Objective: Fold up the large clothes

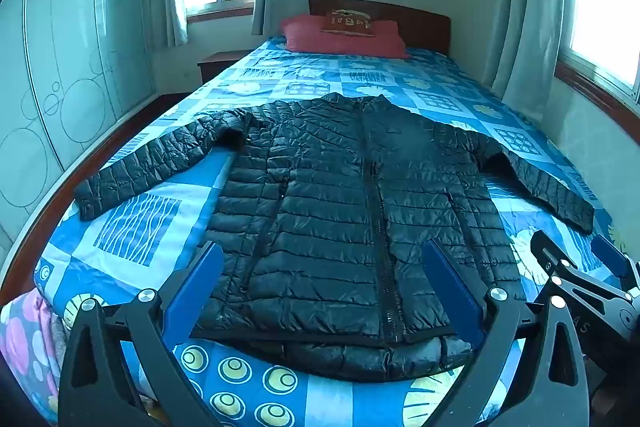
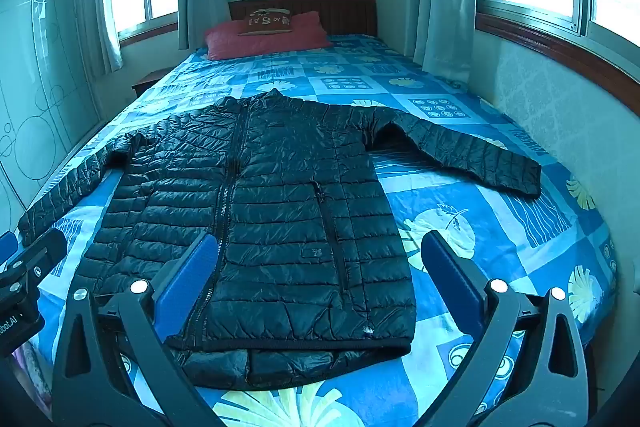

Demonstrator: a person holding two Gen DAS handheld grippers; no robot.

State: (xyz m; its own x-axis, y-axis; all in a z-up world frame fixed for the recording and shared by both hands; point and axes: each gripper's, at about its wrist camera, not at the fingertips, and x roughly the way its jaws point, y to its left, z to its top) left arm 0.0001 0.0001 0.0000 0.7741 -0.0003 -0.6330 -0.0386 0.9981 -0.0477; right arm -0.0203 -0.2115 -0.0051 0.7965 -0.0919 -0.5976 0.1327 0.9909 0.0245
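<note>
While both grippers hang wide open and empty, the black quilted puffer jacket [image 1: 340, 211] lies flat near the bed's foot edge.
Light, soft, slippery shell: left gripper [image 1: 324, 291] and right gripper [image 2: 320, 279] should probably pinch cuffs or hem corners.

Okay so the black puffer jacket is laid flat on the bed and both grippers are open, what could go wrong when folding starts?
1. The black quilted puffer jacket looks slick and puffy, so the open left gripper or right gripper may pinch only its top layer.
2. Its hem lies near the foot edge of the blue patterned bedspread, so a tug could drag it off.
3. The spread sleeves may spring open again.
</note>
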